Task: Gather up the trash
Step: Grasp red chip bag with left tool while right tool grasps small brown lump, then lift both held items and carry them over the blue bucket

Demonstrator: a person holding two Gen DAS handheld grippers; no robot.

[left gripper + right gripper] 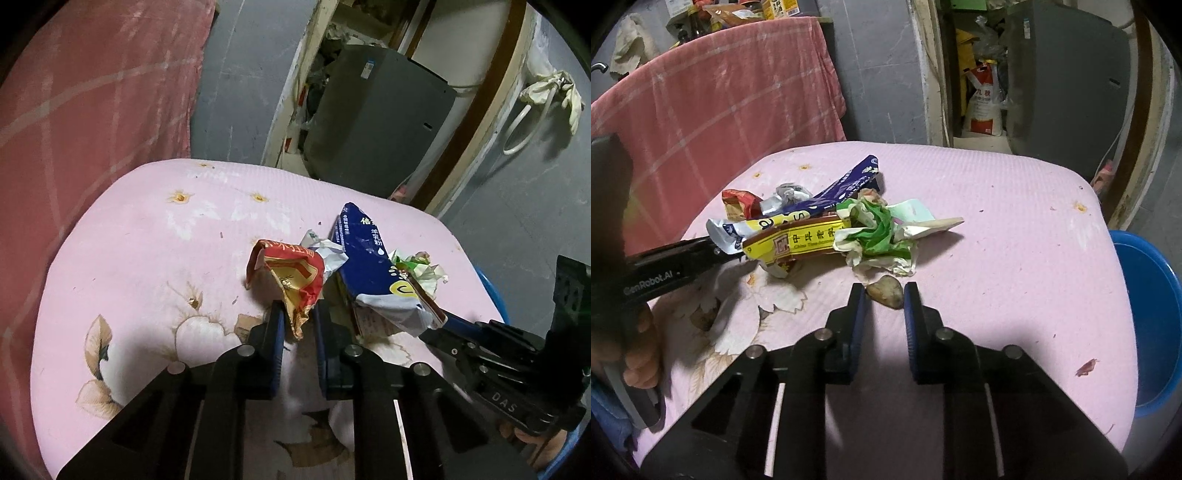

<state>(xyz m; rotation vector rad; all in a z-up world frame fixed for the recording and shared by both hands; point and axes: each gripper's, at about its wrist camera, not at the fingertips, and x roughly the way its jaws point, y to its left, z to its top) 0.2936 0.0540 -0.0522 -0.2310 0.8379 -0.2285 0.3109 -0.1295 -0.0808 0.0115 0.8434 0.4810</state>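
A pile of trash lies on a pink flowered tabletop (147, 240). It holds a red and yellow wrapper (291, 273), a blue and white bag (365, 254), a yellow packet (798, 240) and crumpled green and white paper (882, 236). My left gripper (299, 317) is shut on the lower tail of the red wrapper. In the right wrist view its tips are hidden under the bag's silver end. A brown lump (886, 293) sits at the near edge of the pile. My right gripper (884, 295) is shut on it, with a fingertip against each side.
A blue plastic basin (1145, 314) stands off the table's right edge. A pink checked towel (720, 92) hangs behind the table on the left. A grey appliance (376, 110) and sacks fill the doorway behind. A small red scrap (1086, 367) lies near the right edge.
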